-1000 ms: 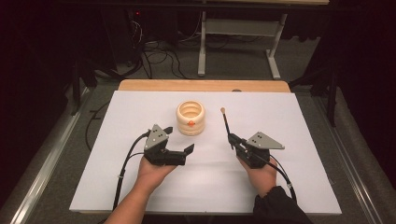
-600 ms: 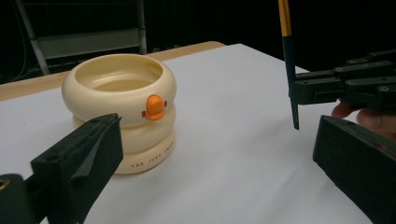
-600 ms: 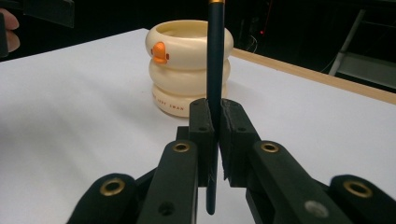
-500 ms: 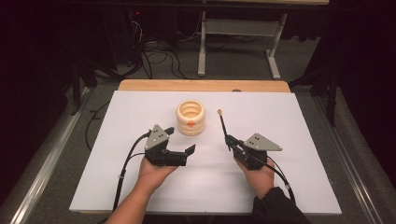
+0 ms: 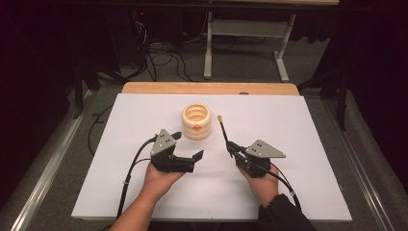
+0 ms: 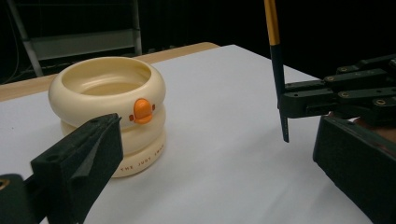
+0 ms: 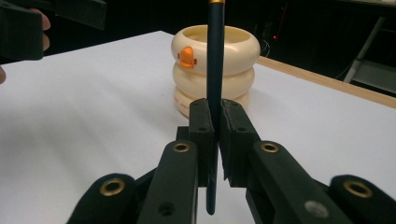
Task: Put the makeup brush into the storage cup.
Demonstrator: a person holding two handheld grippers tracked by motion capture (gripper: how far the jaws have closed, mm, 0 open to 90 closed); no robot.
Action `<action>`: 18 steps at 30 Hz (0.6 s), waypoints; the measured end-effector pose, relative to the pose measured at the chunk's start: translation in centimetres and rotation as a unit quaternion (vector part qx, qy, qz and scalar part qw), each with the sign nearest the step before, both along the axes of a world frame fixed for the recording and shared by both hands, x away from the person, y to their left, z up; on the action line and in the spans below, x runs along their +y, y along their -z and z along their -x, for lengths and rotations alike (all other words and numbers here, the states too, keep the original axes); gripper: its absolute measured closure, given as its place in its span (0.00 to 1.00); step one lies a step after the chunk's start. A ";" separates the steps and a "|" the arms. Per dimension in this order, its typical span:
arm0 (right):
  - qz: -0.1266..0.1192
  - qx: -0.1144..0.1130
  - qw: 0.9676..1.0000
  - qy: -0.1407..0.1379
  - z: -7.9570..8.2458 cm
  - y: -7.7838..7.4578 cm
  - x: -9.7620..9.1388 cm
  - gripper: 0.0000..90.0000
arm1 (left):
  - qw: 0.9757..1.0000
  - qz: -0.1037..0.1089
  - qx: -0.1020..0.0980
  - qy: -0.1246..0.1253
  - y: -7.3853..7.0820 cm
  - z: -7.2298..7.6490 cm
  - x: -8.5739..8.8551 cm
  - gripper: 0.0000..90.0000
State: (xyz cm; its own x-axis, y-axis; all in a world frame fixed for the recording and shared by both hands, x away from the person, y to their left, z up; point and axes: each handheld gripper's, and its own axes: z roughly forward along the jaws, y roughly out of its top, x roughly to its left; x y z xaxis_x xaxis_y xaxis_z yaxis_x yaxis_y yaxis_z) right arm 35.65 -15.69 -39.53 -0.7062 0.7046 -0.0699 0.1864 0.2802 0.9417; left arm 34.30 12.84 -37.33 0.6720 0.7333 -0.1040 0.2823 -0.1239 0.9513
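A cream ringed cup (image 5: 196,121) with a small orange duck bill stands upright on the white board (image 5: 298,134). My right gripper (image 5: 232,146) is shut on a thin pencil (image 5: 223,130), dark low down and yellow higher up, whose pale top leans toward the cup's right side. In the right gripper view the pads (image 7: 202,122) clamp the pencil (image 7: 215,56) upright in front of the cup (image 7: 233,70). My left gripper (image 5: 187,146) is open and holds nothing, just in front of the cup. In the left gripper view the cup (image 6: 107,107) sits at the left, with the pencil (image 6: 275,56) and right gripper (image 6: 303,99) at the right.
The board lies on a wooden table whose far edge (image 5: 211,88) shows behind it. Beyond that are a metal stand (image 5: 250,29) and cables on a dark floor. Bare board stretches to the left and right of both hands.
The right gripper has shifted slightly left with the pencil, and the pencil's top now sits closer to the cup. The left gripper has stayed put.
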 end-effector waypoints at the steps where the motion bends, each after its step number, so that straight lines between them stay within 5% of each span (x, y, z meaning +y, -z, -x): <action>1: -0.004 0.002 1.000 -0.002 0.0 0.0 0.1 0.96 | 1.000 0.001 0.000 0.000 0.0 0.0 0.0 0.02; 18: -0.014 0.004 1.000 -0.023 0.7 -0.1 1.0 0.96 | 1.000 0.018 0.008 0.006 -0.3 0.1 -0.1 0.02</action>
State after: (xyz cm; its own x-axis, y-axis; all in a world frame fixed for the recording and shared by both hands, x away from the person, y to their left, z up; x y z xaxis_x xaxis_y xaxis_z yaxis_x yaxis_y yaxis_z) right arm 34.91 -14.69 -39.45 -0.7379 0.6734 -0.0453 0.1818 0.2630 0.9475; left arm 34.19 12.74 -37.04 0.6788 0.7207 -0.1409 0.2969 -0.0938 0.9503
